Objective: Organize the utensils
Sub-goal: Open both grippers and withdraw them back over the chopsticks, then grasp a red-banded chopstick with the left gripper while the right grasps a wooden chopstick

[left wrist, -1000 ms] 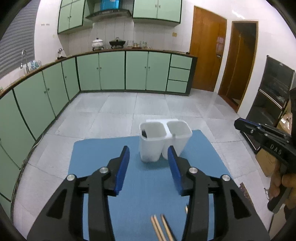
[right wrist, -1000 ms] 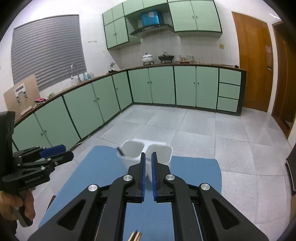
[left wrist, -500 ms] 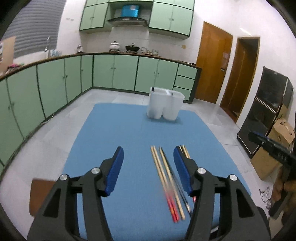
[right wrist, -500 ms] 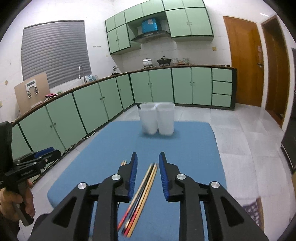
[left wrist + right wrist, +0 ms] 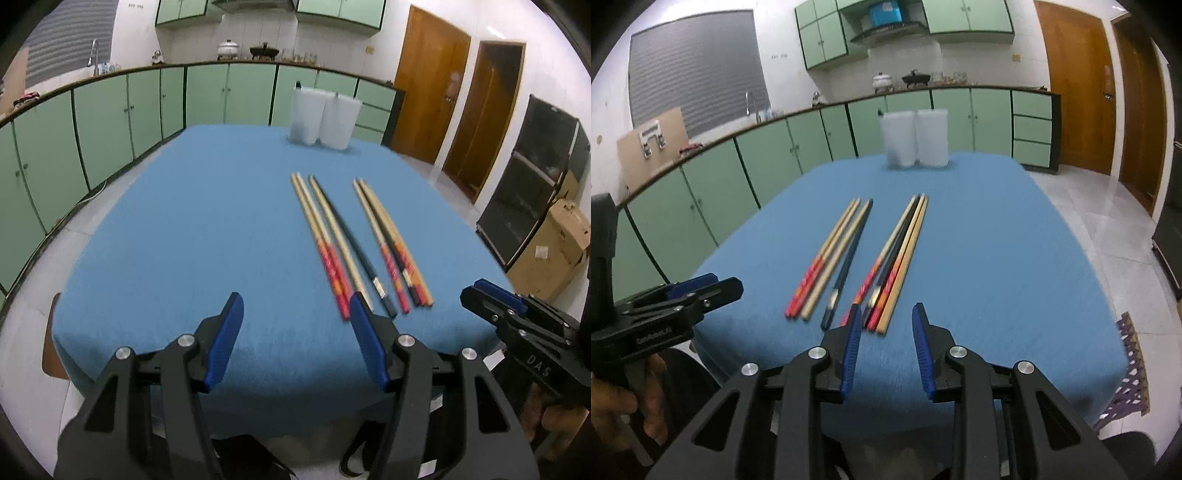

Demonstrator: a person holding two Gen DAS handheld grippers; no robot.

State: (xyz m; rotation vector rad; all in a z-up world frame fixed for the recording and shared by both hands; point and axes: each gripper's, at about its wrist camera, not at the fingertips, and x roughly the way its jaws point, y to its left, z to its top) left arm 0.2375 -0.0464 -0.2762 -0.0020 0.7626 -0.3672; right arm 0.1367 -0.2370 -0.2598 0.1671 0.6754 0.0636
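Fingers, left gripper [image 5: 295, 314]: blue-padded, parted wide, nothing between them, over the near edge of the blue-covered worktop [image 5: 184, 229]. Fingers, right gripper [image 5: 884, 314]: parted a little, empty, jaws having just been opening. Chopsticks [image 5: 354, 243]: two loose groups lying flat on the cloth, near ends just ahead of the right gripper and beside the left gripper's right-hand finger, not touched. White twin holder [image 5: 914, 138]: upright at the far edge, well apart from both grippers.
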